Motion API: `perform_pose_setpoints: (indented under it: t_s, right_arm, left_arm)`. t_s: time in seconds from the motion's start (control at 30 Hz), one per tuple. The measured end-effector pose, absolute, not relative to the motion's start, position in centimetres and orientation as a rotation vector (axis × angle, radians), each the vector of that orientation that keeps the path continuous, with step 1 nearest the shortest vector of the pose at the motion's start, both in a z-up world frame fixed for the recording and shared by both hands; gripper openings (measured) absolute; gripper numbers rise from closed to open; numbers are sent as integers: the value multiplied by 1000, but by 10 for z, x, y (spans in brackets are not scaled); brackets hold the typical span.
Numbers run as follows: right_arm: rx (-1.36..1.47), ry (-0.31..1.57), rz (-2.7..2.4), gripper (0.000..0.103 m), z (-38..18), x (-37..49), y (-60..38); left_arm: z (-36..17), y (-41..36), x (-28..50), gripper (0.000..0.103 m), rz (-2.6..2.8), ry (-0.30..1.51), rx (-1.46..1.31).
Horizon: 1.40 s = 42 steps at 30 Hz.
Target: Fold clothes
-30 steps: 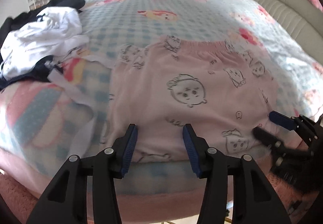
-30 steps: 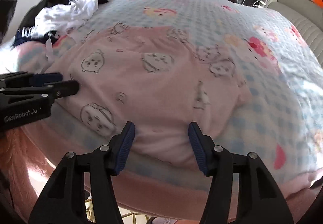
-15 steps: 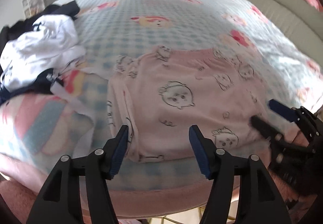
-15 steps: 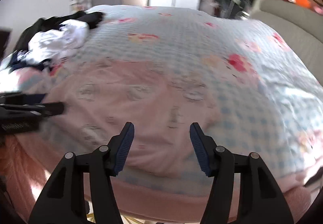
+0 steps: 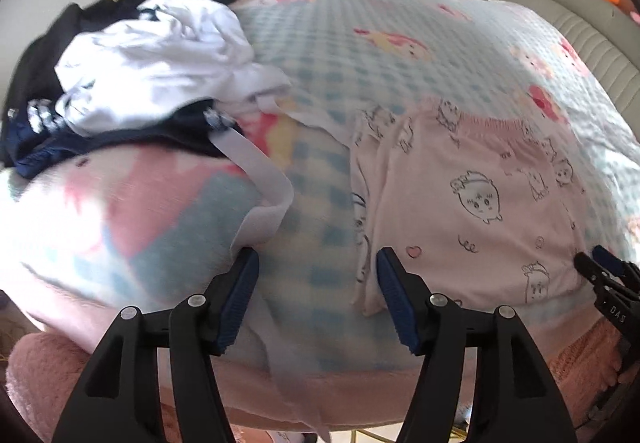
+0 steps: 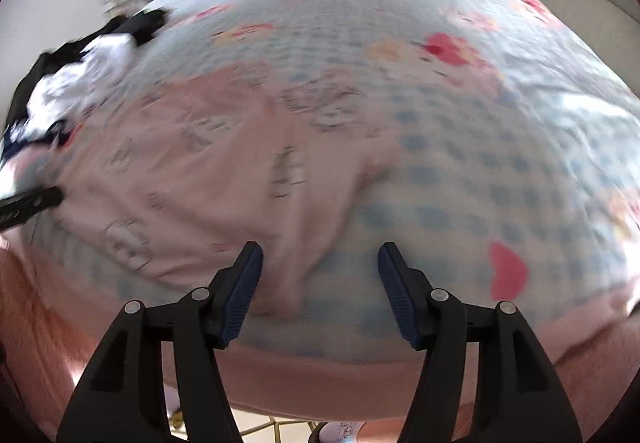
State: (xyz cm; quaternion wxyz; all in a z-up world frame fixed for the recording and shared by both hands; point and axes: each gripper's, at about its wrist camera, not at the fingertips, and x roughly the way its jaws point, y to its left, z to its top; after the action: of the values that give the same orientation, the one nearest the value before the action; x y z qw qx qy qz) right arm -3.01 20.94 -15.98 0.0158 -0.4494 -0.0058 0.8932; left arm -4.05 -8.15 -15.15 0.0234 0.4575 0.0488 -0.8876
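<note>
Blurring pink shorts [image 6: 224,179], print illegible.

The folded pyjama garment [image 5: 472,203] lies flat on the bed cover [image 5: 360,43], near the front edge of the bed. To its left, well apart from it, a pile of clothes [image 5: 152,59] sits on the same cover, and a strap [image 5: 256,167] from this pile hangs down toward the front edge. Behind the bed, on the right, stands a sofa [image 5: 568,11]. The left gripper [image 5: 318,299] is before the front edge, its jaws apart, just left of the garment's left border. The right gripper [image 6: 320,291] is before the garment's right front corner, jaws apart, the corner between them. In the right wrist view the left gripper's tip is at the garment's left side.
</note>
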Motion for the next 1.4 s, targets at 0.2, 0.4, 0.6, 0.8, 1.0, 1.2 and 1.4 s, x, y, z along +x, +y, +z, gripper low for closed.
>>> perform_pose_setpoints:
  t_s: [0.2, 0.4, 0.6, 0.8, 1.0, 1.2, 1.4]
  right_arm:
    - [-1298, -16, 2853, 60, -143, -20, 204]
    - [-1406, 36, 2921, 60, -152, -17, 180]
    - [-1427, -42, 2821, 58, -163, -16, 194]
    - [-1274, -4, 2776, 58, -146, -12, 212]
    - [-1279, -10, 2956, 58, -139, -9, 177]
    - [-1462, -165, 2871, 56, -169, -15, 167]
    - [-1455, -58, 2802, 63, -166, -18, 195]
  left_arm:
    - [-141, -60, -35, 63, -2857, 154, 1387]
    - [-148, -35, -32, 63, -2938, 78, 1445]
    - [-164, -73, -30, 65, -2760, 78, 1479]
    - [-135, -79, -22, 63, -2877, 254, 1333]
    - [-143, -18, -26, 64, -3041, 136, 1450]
    - [-169, -18, -28, 65, -2914, -24, 1579]
    - [-164, -74, -32, 65, -2758, 131, 1515]
